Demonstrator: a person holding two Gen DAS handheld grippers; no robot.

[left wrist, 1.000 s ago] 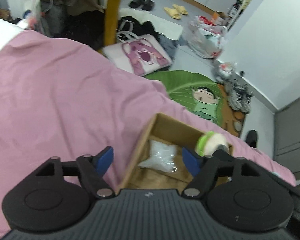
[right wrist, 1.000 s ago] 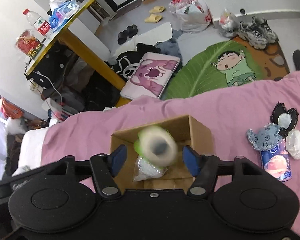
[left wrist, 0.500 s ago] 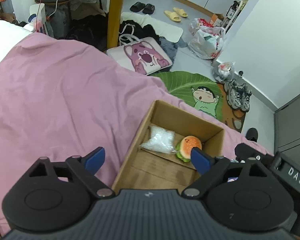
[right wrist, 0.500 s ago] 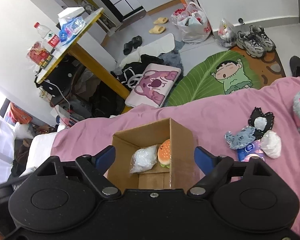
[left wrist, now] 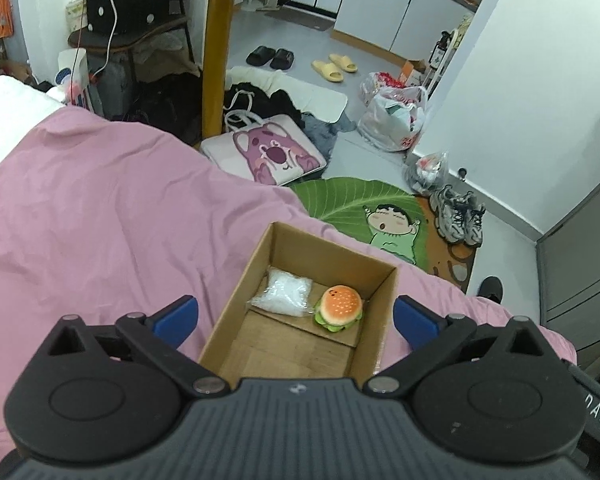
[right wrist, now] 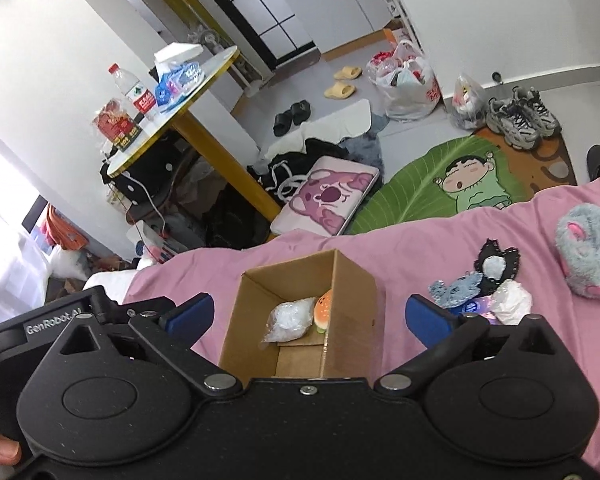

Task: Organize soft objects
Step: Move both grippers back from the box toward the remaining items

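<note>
You are holding the left hand-held gripper (left wrist: 296,318) released, blue pads spread wide, straddling the near end of the cardboard box (left wrist: 256,276) in the lower centre of the left wrist view. The right hand-held gripper (right wrist: 307,316) is likewise released and grasping nothing, framing the same box from the other side.

Inside the box, the burger plush (left wrist: 338,308) is lying against the far right corner, touching the clear plastic pouch (left wrist: 282,298) beside it. The near half of the box floor is showing bare.

Judgement: you are between picks; the next move calls for swinging the right hand-held gripper toward the pile at the right of its frame: the blue-grey patch toy (right wrist: 456,289), the black heart patch (right wrist: 496,266), the white soft lump (right wrist: 510,307), and the grey fluffy plush (right wrist: 586,256) farther right.

Edges: the box walls are standing upright, so you are needing to clear the right wall on return. The pink bedsheet (left wrist: 100,220) is offering open room at left; the bed edge is running just beyond the box, with the floor mat (left wrist: 352,204) below.
</note>
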